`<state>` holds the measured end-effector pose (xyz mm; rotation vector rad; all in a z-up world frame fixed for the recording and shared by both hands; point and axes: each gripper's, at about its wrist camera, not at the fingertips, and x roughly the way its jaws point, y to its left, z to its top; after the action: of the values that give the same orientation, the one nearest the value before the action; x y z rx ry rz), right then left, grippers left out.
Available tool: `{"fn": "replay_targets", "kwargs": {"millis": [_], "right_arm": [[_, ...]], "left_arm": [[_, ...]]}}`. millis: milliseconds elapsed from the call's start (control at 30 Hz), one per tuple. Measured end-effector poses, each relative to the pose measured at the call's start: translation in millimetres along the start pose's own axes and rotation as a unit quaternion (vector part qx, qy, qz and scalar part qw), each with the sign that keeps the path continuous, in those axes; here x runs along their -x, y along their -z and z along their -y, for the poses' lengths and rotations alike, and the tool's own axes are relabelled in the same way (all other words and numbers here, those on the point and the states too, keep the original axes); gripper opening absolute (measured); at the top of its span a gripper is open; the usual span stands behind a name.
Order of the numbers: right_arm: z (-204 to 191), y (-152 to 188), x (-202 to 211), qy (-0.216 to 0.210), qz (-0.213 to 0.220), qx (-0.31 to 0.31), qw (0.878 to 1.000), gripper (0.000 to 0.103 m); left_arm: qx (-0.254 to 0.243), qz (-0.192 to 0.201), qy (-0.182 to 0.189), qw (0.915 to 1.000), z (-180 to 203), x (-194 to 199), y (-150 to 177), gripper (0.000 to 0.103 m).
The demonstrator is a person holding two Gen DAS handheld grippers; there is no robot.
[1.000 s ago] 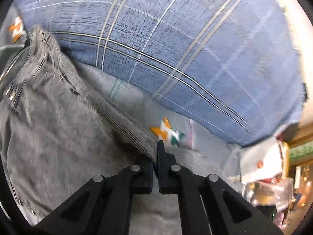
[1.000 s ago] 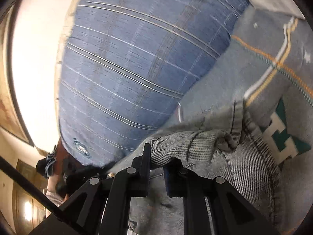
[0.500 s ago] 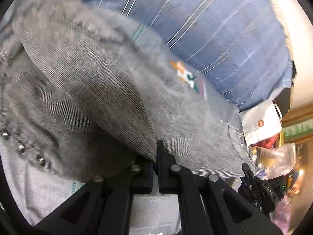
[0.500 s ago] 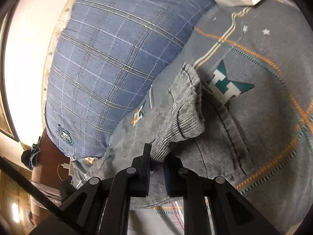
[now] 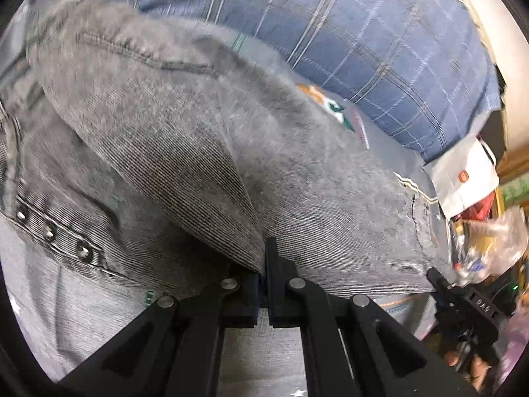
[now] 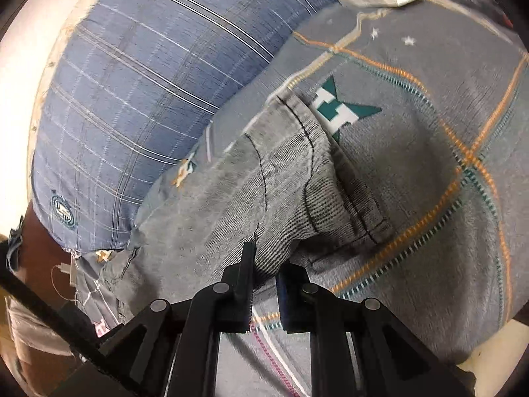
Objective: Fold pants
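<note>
While both hands are low over the bed, each one has a pinch of grey denim. Nearest to me, the left gripper [image 5: 264, 264] has its two black fingers pressed almost flat together on a thin fold of the pants [image 5: 205, 139], and the cloth rises from that pinch in a sharp ridge, which tells me it is being carried by the edge rather than pushed. The right gripper [image 6: 264, 268] holds a thicker bunch, so its fingers stand a little apart with the hemmed end of the cloth wedged between them. I'd judge the two grips are meant to keep one edge taut while it is laid over the rest of the garment.

Just beyond the left fingers, the pants sag onto the grey patterned bedspread [image 6: 446, 198], with a row of metal studs [image 5: 49, 231] showing on the lower layer at the left. That lower layer lies flat on the spread, so the lifted part looks to be a fold going down on top of it.

Further off, behind the denim, a blue checked cloth [image 6: 148, 82] covers the back of the bed against a pale wall. To the far right in the left view a white paper bag [image 5: 463, 178] and some clutter sit off the bedspread's edge, well clear of the fold.
</note>
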<state>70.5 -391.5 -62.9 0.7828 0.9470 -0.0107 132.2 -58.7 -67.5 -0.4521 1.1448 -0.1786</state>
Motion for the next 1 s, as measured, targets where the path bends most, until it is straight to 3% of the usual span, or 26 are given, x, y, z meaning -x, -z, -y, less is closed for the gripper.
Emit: {"fn": "replay_targets", "kwargs": {"millis": [67, 133, 167, 200, 267, 400, 467, 533, 600, 700, 767, 867, 900, 933, 1000], "right_arm": [[-1, -1, -7, 0.023, -0.008, -0.001, 1.0, 0.014], [5, -2, -18, 0.056, -0.027, -0.013, 0.998, 0.033], [9, -2, -21, 0.069, -0.038, -0.018, 0.997, 0.056], [12, -1, -19, 0.069, -0.04, -0.025, 0.996, 0.065], [13, -1, -5, 0.059, -0.01, -0.027, 0.998, 0.065], [-3, 17, 35, 0.04, 0.06, 0.013, 0.997, 0.067], [-26, 32, 46, 0.033, 0.08, 0.065, 0.994, 0.067], [-63, 50, 45, 0.01, 0.084, 0.13, 0.988, 0.069], [-107, 67, 31, -0.037, 0.056, 0.202, 0.977, 0.077], [-158, 89, 3, -0.078, 0.015, 0.264, 0.961, 0.079], [-197, 106, -24, -0.112, -0.018, 0.313, 0.943, 0.079], [-241, 130, -69, -0.117, -0.068, 0.37, 0.919, 0.078], [-260, 137, -91, -0.114, -0.09, 0.391, 0.909, 0.075], [-271, 142, -106, -0.112, -0.104, 0.402, 0.903, 0.071], [-295, 150, -145, -0.1, -0.138, 0.418, 0.892, 0.054]], "left_arm": [[-0.014, -0.001, -0.018, 0.9997, 3, -6, 4, 0.005], [-0.016, -0.018, -0.027, 0.9993, 0, -16, 4, 0.006], [-0.014, -0.017, -0.019, 0.9996, -4, -14, 4, 0.007], [-0.013, -0.019, -0.01, 0.9997, -6, -11, 2, 0.01], [-0.012, -0.022, 0.005, 0.9997, -10, -6, 0, 0.038], [-0.046, 0.023, 0.01, 0.9986, -24, 35, -1, 0.051], [-0.058, 0.055, -0.013, 0.9967, -36, 57, -3, 0.065], [-0.059, 0.079, -0.045, 0.9941, -50, 76, -10, 0.065], [-0.048, 0.091, -0.069, 0.9924, -70, 89, -25, 0.065], [0.002, 0.093, -0.088, 0.9918, -107, 103, -61, 0.076], [0.031, 0.097, -0.091, 0.9906, -136, 105, -81, 0.076], [0.074, 0.113, -0.114, 0.9843, -181, 106, -87, 0.076], [0.102, 0.1, -0.111, 0.9836, -195, 104, -87, 0.075], [0.12, 0.092, -0.081, 0.9852, -206, 107, -86, 0.075], [0.151, 0.065, -0.013, 0.9863, -220, 105, -88, 0.075]]}}
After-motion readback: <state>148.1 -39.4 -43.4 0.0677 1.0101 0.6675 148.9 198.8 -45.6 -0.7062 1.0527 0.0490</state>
